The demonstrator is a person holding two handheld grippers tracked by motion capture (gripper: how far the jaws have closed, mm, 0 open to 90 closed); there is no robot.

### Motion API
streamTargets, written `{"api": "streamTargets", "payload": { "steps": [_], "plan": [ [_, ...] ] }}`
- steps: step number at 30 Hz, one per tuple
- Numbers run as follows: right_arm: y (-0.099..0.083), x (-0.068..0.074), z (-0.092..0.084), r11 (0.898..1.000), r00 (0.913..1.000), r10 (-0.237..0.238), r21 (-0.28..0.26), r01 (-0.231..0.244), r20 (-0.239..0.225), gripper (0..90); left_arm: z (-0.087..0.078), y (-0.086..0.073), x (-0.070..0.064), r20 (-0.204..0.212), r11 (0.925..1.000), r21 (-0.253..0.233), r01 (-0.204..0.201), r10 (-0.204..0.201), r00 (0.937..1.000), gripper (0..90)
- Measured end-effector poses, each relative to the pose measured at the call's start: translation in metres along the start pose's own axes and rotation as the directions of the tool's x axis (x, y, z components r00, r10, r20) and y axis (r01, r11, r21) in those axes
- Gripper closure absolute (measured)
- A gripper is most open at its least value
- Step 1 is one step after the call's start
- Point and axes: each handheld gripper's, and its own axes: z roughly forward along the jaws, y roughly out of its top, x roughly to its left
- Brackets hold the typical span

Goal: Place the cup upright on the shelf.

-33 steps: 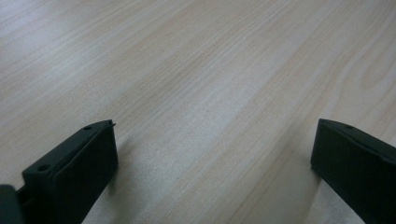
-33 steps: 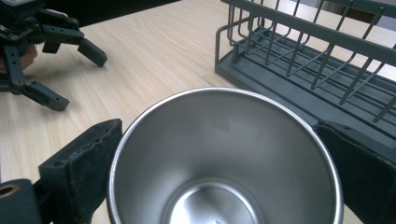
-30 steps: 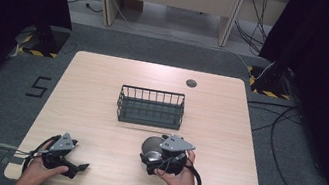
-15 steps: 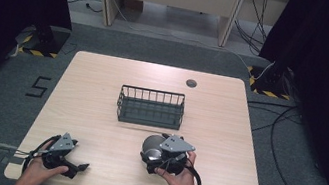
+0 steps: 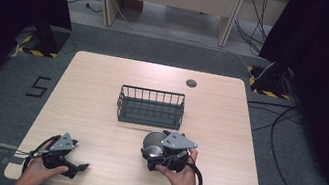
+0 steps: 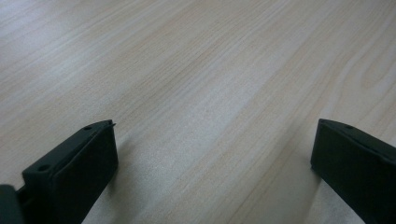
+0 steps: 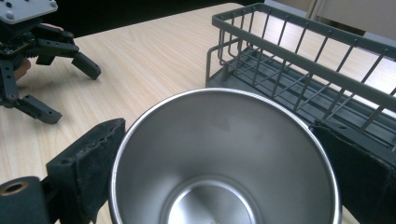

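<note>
A shiny steel cup (image 5: 151,141) stands on the wooden table (image 5: 91,95) just in front of a dark wire basket (image 5: 150,106). My right gripper (image 5: 154,149) is shut on the cup. In the right gripper view the cup's open mouth (image 7: 224,158) sits between the two black jaws, which press on its sides, and the basket (image 7: 303,60) lies close behind it. My left gripper (image 5: 81,168) rests open near the table's front left corner, nothing between its jaws. The left gripper (image 6: 212,154) looks down on bare wood. From the right gripper view the left gripper (image 7: 72,93) lies off to the left.
The basket holds nothing that I can see and sits mid-table. A small round grommet (image 5: 191,83) is set into the table's far edge. Cables trail on the floor to the right, and a desk frame stands beyond the table.
</note>
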Motion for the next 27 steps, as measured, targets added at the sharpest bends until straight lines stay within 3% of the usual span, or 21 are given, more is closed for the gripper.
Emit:
{"api": "streamTargets", "payload": {
  "steps": [19,27],
  "plan": [
    [0.027,-0.008,-0.005,1.000,0.9998,0.017,0.003,-0.017,-0.012,6.4,0.000,0.000,0.000,0.001,1.0000,-0.001,0.001,-0.001,1.0000,0.0],
    [0.048,-0.015,-0.006,1.000,0.9999,0.013,0.005,-0.013,-0.005,6.4,0.000,0.000,0.000,0.000,1.0000,-0.001,-0.001,0.001,1.0000,0.0]
  ]
}}
